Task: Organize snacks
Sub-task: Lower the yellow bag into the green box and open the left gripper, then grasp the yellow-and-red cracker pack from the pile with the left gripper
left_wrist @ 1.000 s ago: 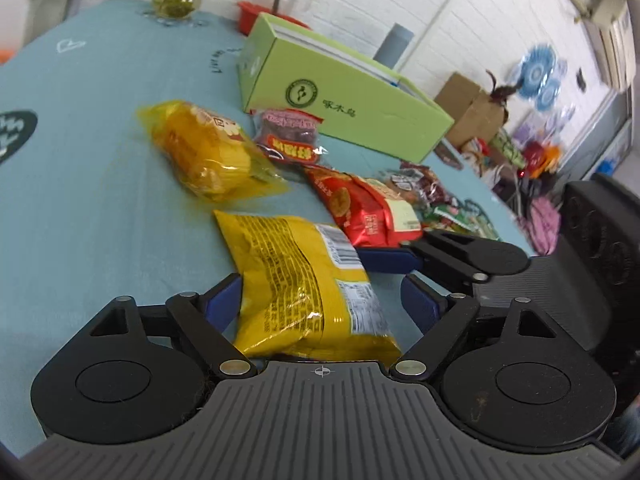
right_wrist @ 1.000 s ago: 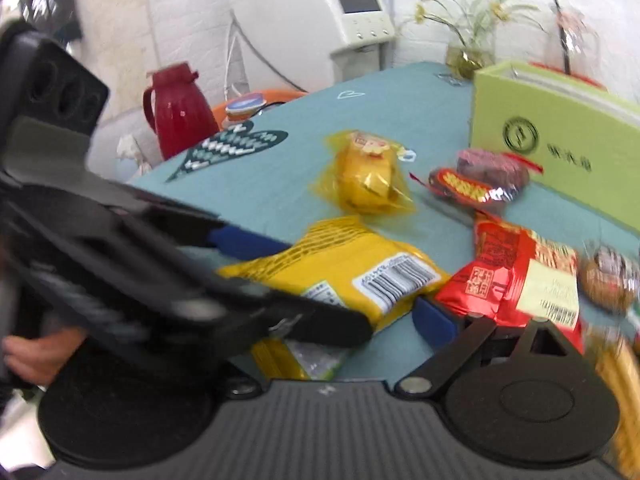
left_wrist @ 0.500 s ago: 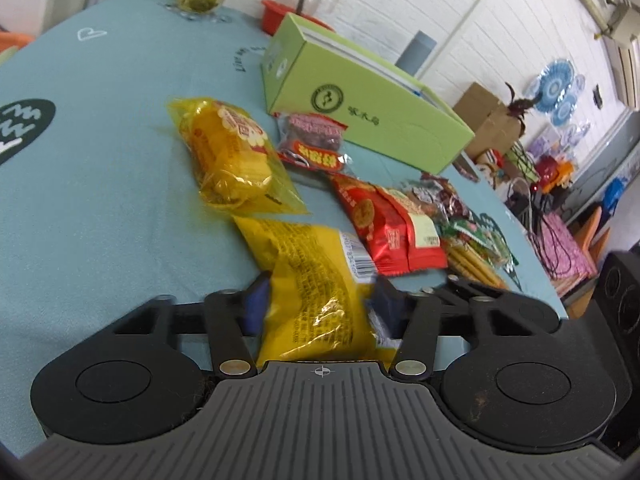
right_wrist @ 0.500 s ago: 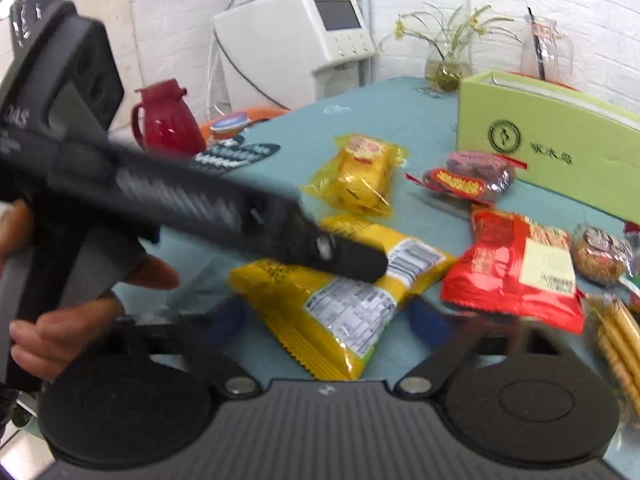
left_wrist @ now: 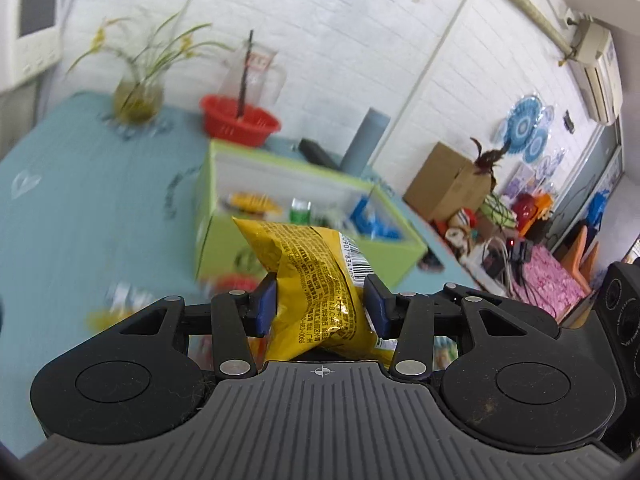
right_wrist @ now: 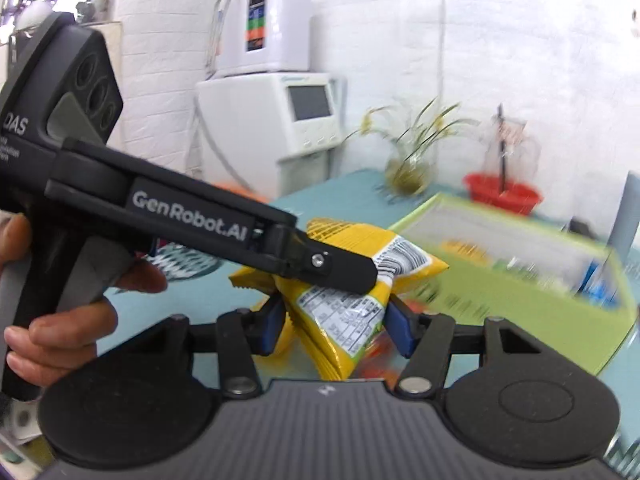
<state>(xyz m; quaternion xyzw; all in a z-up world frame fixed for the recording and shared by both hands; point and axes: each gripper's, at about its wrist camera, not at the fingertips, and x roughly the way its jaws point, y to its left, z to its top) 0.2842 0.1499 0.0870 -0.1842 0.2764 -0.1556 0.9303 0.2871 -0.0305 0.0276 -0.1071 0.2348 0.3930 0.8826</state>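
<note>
Your left tongs (left_wrist: 320, 308) and right tongs (right_wrist: 334, 322) are both closing on the yellow snack bag (left_wrist: 316, 280), which a second ago lay flat on the desk (left_wrist: 92, 216). You now hold it lifted before the open green box (left_wrist: 304, 196).

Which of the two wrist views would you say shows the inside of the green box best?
The left wrist view: it looks down into the open green box, where packets lie, though blurred. In the right wrist view the green box is motion-smeared and seen at a lower angle.
</note>
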